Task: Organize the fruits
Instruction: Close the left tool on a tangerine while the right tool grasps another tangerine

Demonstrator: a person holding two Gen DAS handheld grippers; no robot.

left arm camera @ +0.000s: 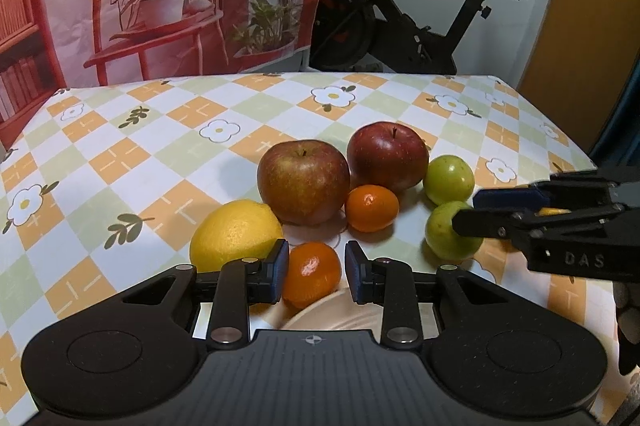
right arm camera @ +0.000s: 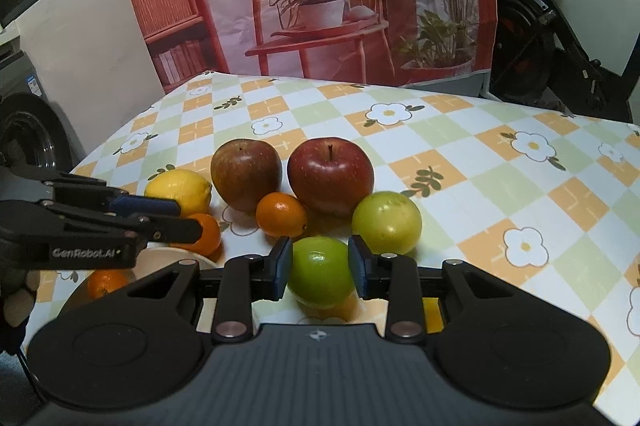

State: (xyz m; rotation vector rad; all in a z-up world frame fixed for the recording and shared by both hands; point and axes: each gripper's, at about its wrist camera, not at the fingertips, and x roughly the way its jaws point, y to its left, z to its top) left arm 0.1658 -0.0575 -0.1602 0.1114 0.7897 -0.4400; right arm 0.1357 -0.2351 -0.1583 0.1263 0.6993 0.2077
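The bench (right arm camera: 500, 154), under a checked cloth, is bare across its far half and right side, so that way is open; its near right edge falls away close to the right gripper. Most of the sorting looks undone: two apples (right arm camera: 329, 175), a lemon (right arm camera: 179, 188), a tangerine (right arm camera: 281, 214) and a pale green fruit (right arm camera: 387, 222) sit clustered mid-bench, several touching. A cream plate (right arm camera: 160, 262) at near left holds one tangerine (right arm camera: 107, 284). The left gripper (left arm camera: 314, 268) is clenched on another tangerine (left arm camera: 312, 274) above the plate's rim. The right gripper (right arm camera: 318, 266) is grasping a green fruit (right arm camera: 319, 271), just beside the pale one.
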